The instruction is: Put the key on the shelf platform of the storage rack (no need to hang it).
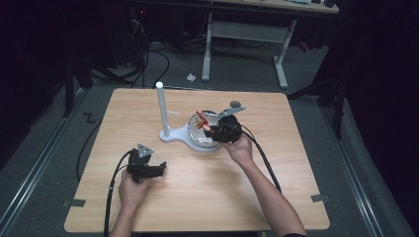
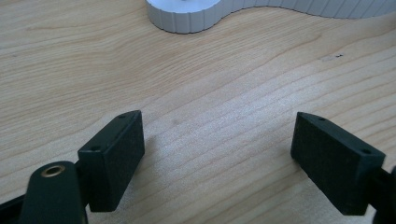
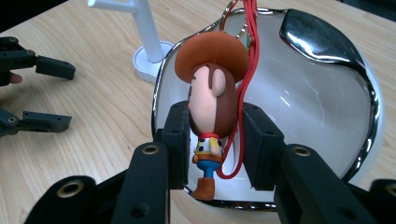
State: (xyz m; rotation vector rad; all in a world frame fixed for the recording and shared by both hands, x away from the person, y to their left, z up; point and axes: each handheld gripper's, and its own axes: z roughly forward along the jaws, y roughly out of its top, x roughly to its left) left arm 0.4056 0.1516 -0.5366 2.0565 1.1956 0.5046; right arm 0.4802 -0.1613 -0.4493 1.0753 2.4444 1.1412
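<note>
From the high view, the right gripper hangs over a shiny metal bowl beside a white stand on the tabletop; the left gripper rests lower left, well apart.

In the left gripper view, the jaws stand wide apart over bare wood with nothing between them, the stand's ribbed base ahead, probably idle in reserve.

In the right gripper view, the jaws are clamped on the head of a cowboy figurine above the bowl's hollow; its red cord trails upward, so the pinch on the head likely leaves the loop free for hanging.
</note>
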